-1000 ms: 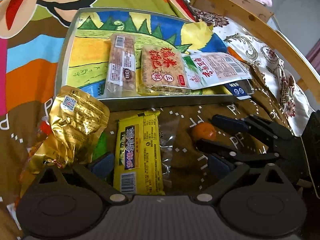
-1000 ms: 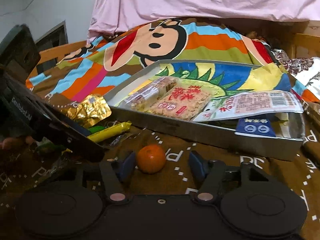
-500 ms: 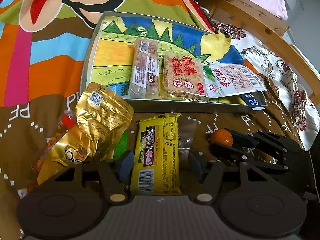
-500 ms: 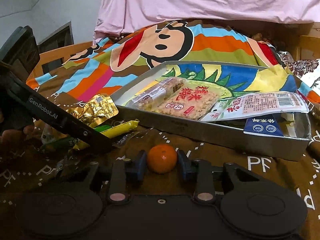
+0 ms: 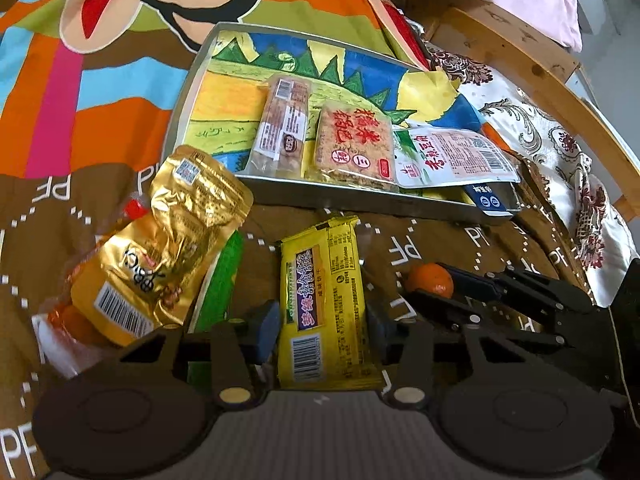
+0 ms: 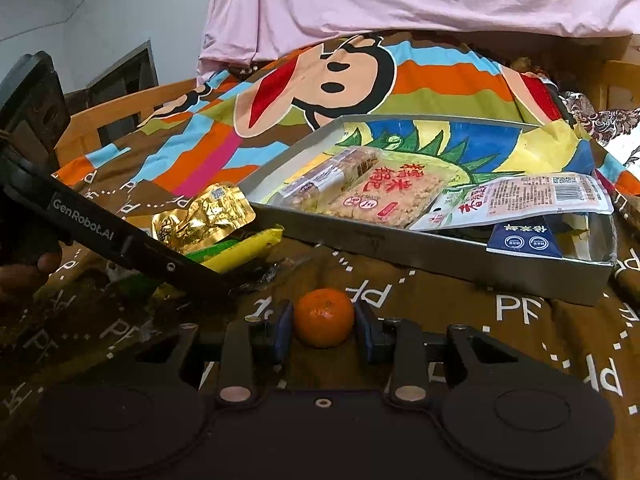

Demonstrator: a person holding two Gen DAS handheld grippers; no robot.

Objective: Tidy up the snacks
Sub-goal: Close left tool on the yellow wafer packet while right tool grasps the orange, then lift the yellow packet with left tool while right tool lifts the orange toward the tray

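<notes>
Gold pouch (image 5: 160,248) lies left of the left gripper (image 5: 320,328), whose jaws straddle the yellow packet (image 5: 324,304), not yet pinching. Packet: light, crinkly, slippery; take mid-body. Right gripper (image 6: 322,326) hugs the orange (image 6: 324,317): soft, squeeze gently. Tray (image 6: 440,252) beyond.

"GenRobot.AI" on left gripper (image 6: 100,232); "PF" repeated on blanket (image 6: 516,308)
</notes>
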